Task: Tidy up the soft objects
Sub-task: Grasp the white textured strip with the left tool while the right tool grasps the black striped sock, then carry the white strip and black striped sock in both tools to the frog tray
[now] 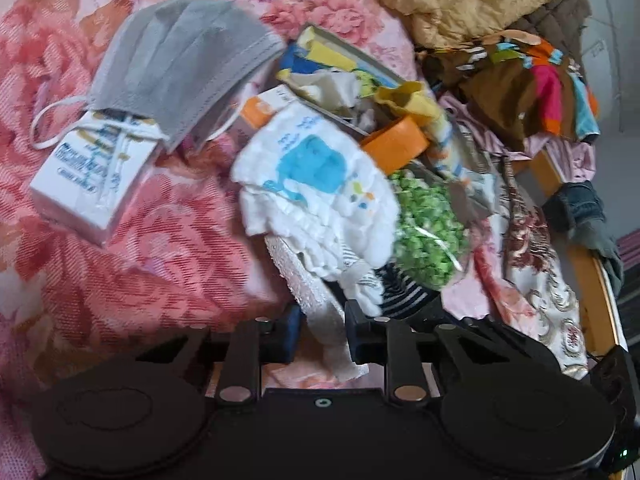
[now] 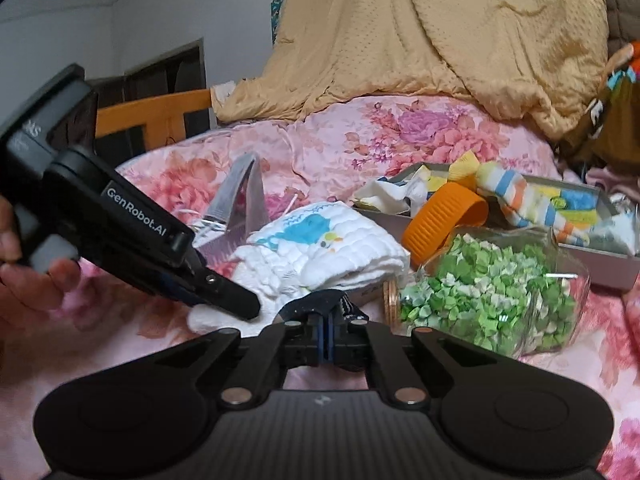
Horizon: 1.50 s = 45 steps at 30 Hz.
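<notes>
A white quilted cloth with a blue whale print (image 1: 316, 188) (image 2: 320, 252) lies on the floral bedspread. My left gripper (image 1: 320, 336) is shut on a white textured cloth (image 1: 320, 312) at the pile's near edge; it shows in the right wrist view (image 2: 236, 304) touching the white cloth. My right gripper (image 2: 326, 340) is shut on a dark striped cloth (image 2: 320, 306) (image 1: 396, 292) that lies under the whale cloth. A grey face mask (image 1: 180, 68) lies at the left.
A clear jar of green paper stars (image 1: 428, 232) (image 2: 492, 292) with an orange lid (image 2: 444, 220) lies on its side. A grey tray (image 2: 616, 268) holds striped and yellow cloths. A white box (image 1: 88, 184) lies under the mask. A yellow blanket (image 2: 440, 40) and clothes pile up behind.
</notes>
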{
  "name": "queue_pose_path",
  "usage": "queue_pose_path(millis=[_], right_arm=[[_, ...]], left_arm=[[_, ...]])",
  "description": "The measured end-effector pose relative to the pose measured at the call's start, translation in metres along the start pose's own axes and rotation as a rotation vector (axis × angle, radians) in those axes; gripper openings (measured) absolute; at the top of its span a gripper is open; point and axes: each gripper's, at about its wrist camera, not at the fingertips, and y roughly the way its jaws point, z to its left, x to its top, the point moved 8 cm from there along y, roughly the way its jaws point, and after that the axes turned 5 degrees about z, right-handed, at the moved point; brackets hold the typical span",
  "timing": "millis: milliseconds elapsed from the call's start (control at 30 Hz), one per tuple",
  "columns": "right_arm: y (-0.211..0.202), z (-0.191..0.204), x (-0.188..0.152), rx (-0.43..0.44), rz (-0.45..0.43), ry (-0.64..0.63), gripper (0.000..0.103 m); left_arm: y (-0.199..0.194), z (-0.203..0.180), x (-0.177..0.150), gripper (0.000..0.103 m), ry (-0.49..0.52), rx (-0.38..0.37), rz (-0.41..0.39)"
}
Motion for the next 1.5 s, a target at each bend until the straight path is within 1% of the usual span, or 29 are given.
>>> queue_pose_path(millis=[67,200,333,400,467,500,533,600,667,733,767,833,867,933,1033,1267,1300,1333,1400,1500], right_arm=[[-0.005,-0.001,0.000,0.022,0.010,0.009,0.002],[-0.015,-0.003,0.003,0.095,0.023,0.047,0.002],[-0.015,-0.003,0.005,0.080,0.032,0.037,0.002],[-0.012,-0.004,0.004,0.058,0.044,0.036,0.002],[-0.007,-0.004,0.001,0.030,0.060,0.033,0.006],[-0.005,-0.005,0.000,0.024,0.069,0.038,0.010],[-0.003,-0.007,-0.002,0.023,0.076,0.046,0.013],[-0.001,-0.008,-0.004,0.021,0.086,0.058,0.016],[0.002,-0.009,-0.006,0.016,0.098,0.061,0.023],[0.006,-0.009,-0.008,0.021,0.107,0.070,0.034],[0.008,-0.009,-0.009,0.023,0.112,0.078,0.035],[0.012,-0.009,-0.010,0.027,0.121,0.089,0.039],[0.015,-0.009,-0.010,0.030,0.126,0.100,0.040],[0.020,-0.011,-0.011,0.038,0.131,0.126,0.046],[0.029,-0.014,-0.010,0.049,0.137,0.167,0.050],[0.045,-0.020,-0.015,0.080,0.157,0.251,0.050],[0.046,-0.020,-0.016,0.084,0.157,0.255,0.044],[0.046,-0.020,-0.017,0.091,0.156,0.258,0.033],[0.044,-0.019,-0.017,0.091,0.150,0.256,0.024],[0.037,-0.018,-0.015,0.090,0.124,0.252,0.016]], left_arm=[[0.000,-0.002,0.000,0.025,0.004,-0.005,0.001],[-0.001,0.000,-0.001,0.025,-0.003,0.000,0.004],[0.001,0.003,-0.002,0.026,-0.010,0.003,0.006],[0.003,0.003,-0.002,0.027,-0.011,0.008,0.006],[0.006,0.003,-0.002,0.029,-0.010,0.010,0.004],[0.007,0.003,-0.002,0.031,-0.009,0.011,0.004],[0.009,0.003,-0.001,0.033,-0.009,0.011,0.004],[0.012,0.003,0.000,0.036,-0.017,0.007,0.002],[0.013,0.005,0.001,0.036,-0.030,0.005,0.000],[0.015,0.004,0.002,0.036,-0.032,0.007,-0.001],[0.015,0.004,0.002,0.035,-0.028,0.009,-0.002],[0.014,0.004,0.003,0.026,-0.016,0.020,-0.009],[0.015,0.004,0.003,0.024,-0.015,0.027,-0.010],[0.015,0.006,0.003,0.024,-0.028,0.027,-0.009],[0.017,0.008,0.004,0.023,-0.033,0.034,-0.007],[0.018,0.011,0.002,0.023,-0.020,0.045,-0.008],[0.018,0.011,0.002,0.022,-0.018,0.047,-0.008],[0.019,0.011,0.002,0.022,-0.015,0.050,-0.006],[0.019,0.010,0.002,0.021,-0.007,0.051,-0.003],[0.018,0.006,0.001,0.020,0.005,0.056,-0.006]])
